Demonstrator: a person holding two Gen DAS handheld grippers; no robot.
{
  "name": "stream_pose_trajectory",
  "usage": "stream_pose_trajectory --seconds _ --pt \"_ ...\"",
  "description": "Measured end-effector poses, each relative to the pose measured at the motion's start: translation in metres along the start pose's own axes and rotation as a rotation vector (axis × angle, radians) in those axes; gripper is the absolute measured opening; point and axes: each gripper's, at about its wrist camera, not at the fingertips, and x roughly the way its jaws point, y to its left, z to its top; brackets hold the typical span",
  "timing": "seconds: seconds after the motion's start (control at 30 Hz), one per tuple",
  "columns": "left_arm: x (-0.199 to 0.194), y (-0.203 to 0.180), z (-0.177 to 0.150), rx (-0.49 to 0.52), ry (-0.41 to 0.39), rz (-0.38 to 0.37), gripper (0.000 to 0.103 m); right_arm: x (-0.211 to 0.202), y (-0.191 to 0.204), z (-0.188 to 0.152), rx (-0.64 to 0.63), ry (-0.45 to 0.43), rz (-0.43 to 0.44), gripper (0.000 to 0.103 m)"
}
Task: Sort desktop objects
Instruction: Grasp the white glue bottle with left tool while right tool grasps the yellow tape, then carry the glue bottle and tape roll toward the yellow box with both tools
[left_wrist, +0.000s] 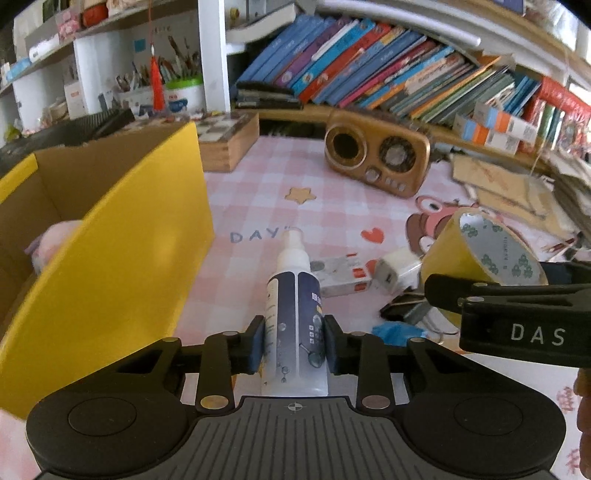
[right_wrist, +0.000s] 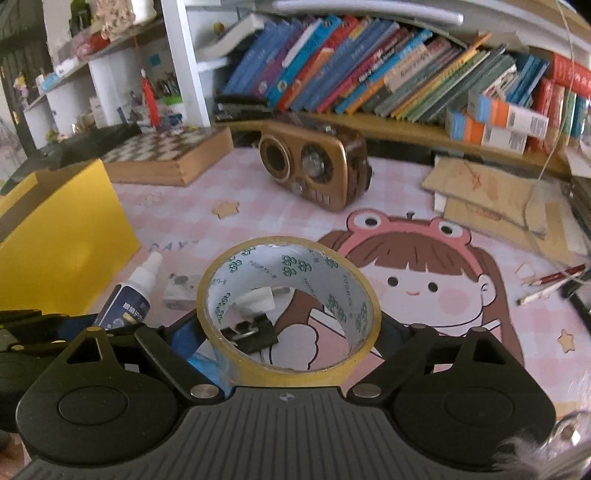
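Two grippers are each clamped on an object above a desk covered by a pink checked cartoon mat. The left gripper has its blue-padded fingers pressed against both sides of a spray bottle with a dark blue label and a white nozzle; the bottle points forward along the fingers, nozzle away from the camera. The right gripper is closed on a roll of yellow tape, its jaws against the outer sides of the ring, and the white printed core faces the right wrist camera. From the left wrist view the tape roll sits to the right of the bottle, beside a black arm of the right gripper marked "DAS". An open yellow cardboard box stands just left of the left gripper, and something pale pink and soft lies inside it. On the mat below lie a small white box with red marks, a white charger plug, black binder clips and a scrap of blue material. Farther back stand a gold retro radio, a wooden chessboard box, flattened cardboard pieces and a shelf of leaning books. Pencils lie near the mat's right edge.
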Motion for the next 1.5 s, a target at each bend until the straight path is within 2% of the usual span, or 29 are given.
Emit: stream_pose_trajectory --seconds 0.37,0.67,0.97,1.17,1.5 --pt "-0.058 0.001 -0.011 -0.013 -0.073 -0.083 0.031 -0.055 -0.004 -0.006 0.036 -0.048 -0.015 0.090" --pt "-0.100 0.013 -0.028 -0.032 -0.096 -0.178 0.031 -0.102 0.004 -0.027 0.042 -0.048 -0.034 0.090" --pt "-0.135 0.040 -0.054 -0.047 -0.095 -0.242 0.031 -0.147 0.030 -0.055 0.064 -0.048 -0.065 0.090" --pt "-0.148 0.059 -0.074 -0.061 -0.081 -0.270 0.031 -0.164 0.052 -0.072 0.059 -0.043 -0.098 0.090" --pt "-0.179 0.093 -0.096 -0.040 -0.100 -0.311 0.031 -0.185 0.103 -0.092 0.062 -0.047 -0.120 0.090"
